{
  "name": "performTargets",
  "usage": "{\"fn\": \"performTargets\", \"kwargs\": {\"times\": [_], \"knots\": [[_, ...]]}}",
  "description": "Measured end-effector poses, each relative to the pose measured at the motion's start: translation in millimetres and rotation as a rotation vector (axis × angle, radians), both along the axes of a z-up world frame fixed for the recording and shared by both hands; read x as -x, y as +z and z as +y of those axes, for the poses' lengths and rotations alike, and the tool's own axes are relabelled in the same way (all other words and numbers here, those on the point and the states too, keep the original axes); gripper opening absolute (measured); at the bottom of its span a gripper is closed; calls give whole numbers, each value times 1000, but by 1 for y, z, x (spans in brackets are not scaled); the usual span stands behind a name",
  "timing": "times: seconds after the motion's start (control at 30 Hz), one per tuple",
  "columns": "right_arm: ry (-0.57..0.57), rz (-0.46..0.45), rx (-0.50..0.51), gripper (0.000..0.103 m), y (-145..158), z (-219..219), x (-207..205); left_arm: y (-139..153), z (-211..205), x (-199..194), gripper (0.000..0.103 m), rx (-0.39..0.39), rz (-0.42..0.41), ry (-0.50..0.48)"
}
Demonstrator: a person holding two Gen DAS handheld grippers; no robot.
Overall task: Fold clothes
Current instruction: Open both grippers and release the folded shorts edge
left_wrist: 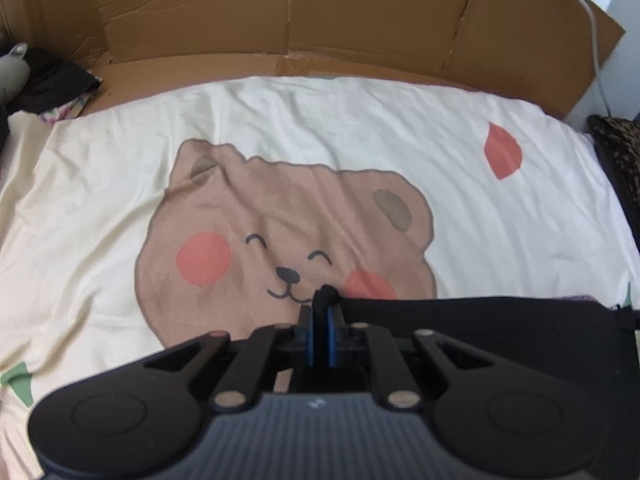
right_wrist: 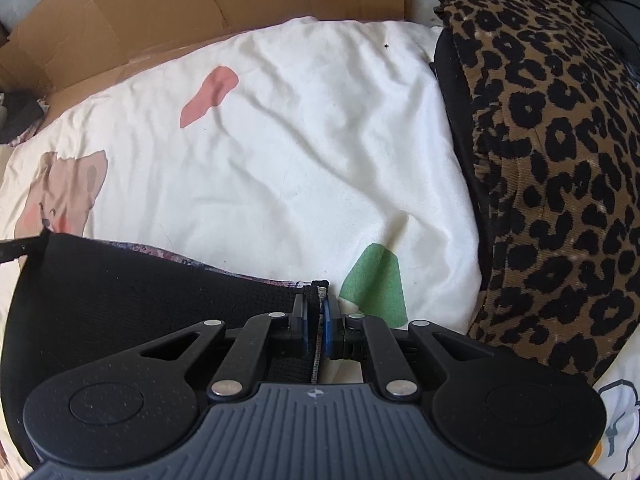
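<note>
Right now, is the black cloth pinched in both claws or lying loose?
Pinched in both. The left claw and right claw are each shut on the black cloth, which stretches between them above the bear sheet.

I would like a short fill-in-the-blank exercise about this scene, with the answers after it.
1. Both grippers are shut on the same ____ garment.
2. The left gripper is above a cream sheet printed with a smiling ____.
3. To the right of the right gripper lies a fabric with a ____ pattern.
4. Behind the bedding stands brown ____.

Missing words: black; bear; leopard; cardboard
</note>
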State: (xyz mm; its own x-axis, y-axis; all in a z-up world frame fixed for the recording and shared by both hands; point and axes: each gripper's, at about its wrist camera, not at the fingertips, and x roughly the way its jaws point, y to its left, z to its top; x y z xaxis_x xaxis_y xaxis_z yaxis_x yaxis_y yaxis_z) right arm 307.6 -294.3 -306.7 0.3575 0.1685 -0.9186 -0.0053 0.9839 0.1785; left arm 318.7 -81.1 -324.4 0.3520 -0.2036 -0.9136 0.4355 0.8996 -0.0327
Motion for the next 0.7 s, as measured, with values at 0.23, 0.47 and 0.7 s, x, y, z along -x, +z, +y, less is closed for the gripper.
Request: {"fn": "performTargets", "kwargs": {"times": [0.23, 0.47, 0.7], "knots": [[-22, -112, -31, 12, 35, -16, 14, 27, 5, 6, 18, 22, -3, 45], [-90, -120, -105, 12, 56, -33, 54, 58, -5, 46, 18, 68, -44, -47], [-93, -140, -118, 12, 61, -29, 105, 63, -19, 79, 13, 109, -32, -106]]}}
